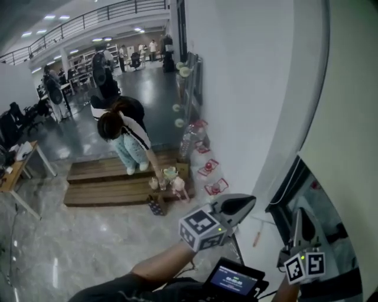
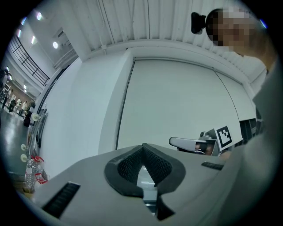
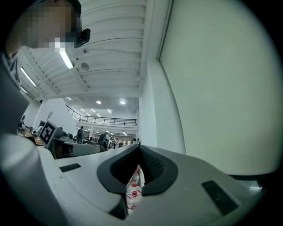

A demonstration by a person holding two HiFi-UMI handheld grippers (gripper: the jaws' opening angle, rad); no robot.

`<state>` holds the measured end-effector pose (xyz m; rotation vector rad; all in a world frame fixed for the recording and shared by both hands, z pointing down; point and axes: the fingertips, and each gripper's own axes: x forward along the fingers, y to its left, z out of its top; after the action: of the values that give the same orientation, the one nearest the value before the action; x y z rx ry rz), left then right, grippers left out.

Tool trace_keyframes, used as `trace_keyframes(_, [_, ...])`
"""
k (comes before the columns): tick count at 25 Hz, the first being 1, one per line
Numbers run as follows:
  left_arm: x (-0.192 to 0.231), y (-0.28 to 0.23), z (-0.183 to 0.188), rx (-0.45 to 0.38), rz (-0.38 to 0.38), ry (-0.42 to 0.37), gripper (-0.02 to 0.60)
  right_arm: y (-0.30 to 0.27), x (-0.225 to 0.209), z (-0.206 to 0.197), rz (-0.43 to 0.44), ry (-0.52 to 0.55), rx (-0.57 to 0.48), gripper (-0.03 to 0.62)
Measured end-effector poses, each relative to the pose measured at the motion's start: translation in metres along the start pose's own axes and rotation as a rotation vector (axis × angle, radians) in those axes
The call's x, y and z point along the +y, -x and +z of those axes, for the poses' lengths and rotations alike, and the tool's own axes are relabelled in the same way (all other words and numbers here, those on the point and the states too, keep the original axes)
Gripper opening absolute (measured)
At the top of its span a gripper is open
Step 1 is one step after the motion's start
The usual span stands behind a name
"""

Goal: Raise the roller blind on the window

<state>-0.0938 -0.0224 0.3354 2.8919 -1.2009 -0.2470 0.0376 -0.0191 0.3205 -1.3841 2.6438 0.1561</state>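
Two grippers, left gripper (image 1: 248,203) closed, right gripper (image 1: 301,215) closed, roller blind (image 1: 348,106) hanging vertically, lowered.

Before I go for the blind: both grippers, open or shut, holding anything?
Left gripper: shut, empty.
Right gripper: shut, empty; red-and-white items lie beyond.

Glossy grey floor (image 1: 88,248), low wooden platform (image 1: 100,177) beside white wall (image 1: 236,88), desk (image 1: 15,171) at left, railed balcony (image 1: 88,20) under ceiling lights (image 1: 50,17).
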Motion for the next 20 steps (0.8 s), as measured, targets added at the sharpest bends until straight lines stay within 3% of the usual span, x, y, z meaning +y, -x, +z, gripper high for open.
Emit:
trace_keyframes(12, [0.003,-0.062,0.003,0.026,-0.019,-0.008,-0.008,-0.018,-0.06,0.003,-0.032,-0.044,-0.021,0.012])
trace_keyframes(20, [0.049,-0.093,-0.001,0.042,-0.079,-0.029,-0.008,-0.06,-0.078,-0.002,-0.096,-0.045,-0.014,0.012])
